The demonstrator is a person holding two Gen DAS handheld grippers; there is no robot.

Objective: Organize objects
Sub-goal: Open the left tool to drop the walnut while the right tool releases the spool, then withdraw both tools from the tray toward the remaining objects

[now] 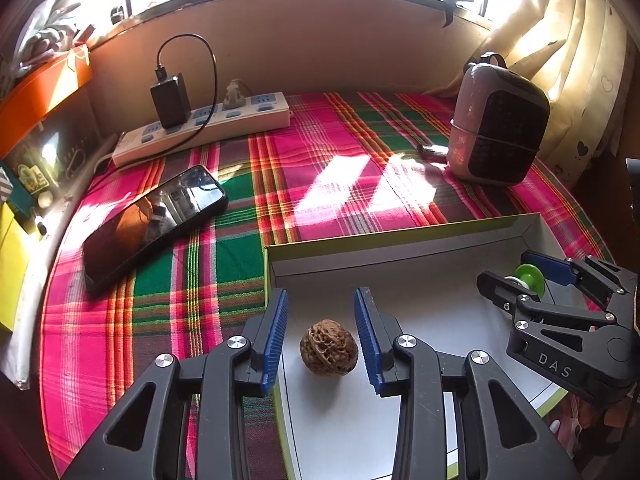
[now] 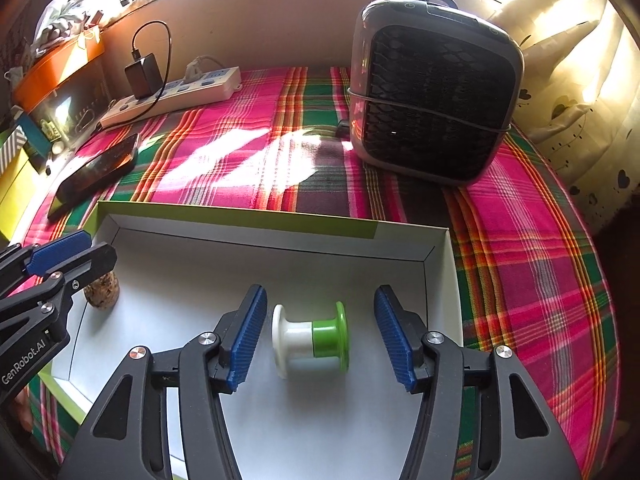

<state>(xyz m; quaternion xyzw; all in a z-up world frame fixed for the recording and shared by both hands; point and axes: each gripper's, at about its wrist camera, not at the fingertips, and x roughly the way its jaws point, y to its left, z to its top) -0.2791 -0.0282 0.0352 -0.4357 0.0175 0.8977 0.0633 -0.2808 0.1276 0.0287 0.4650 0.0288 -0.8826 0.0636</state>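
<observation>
Blue ribbed pads line both pairs of fingers; entries run outward from them

1. Left gripper: fingers parted, pads clear of the walnut, which lies free between them on the white floor of the tray, near its left wall. Item counted as delivered

2. Right gripper: fingers spread wide, with visible gaps either side of the spool. Spool lies on its side on the tray floor, long axis running across the view from finger to finger, white flange toward the left finger, green flange toward the right. Item counted as delivered. Being round, it would probably roll toward or away from the camera if nudged

3. Tray: shallow cardboard box, white inside, green outer rim, resting on the plaid cloth that covers the bench. Holds the walnut at left and the spool at right, well apart

4. Outlying items, still on the cloth: phone left of the tray, power strip with charger along the back wall, small heater at back right, and a short dark cylinder beside the heater, possibly a battery; too small to tell

5. Progress, as judged: two small items boxed and let go; whether the phone or the cylinder also belong in the tray cannot be told from here
</observation>
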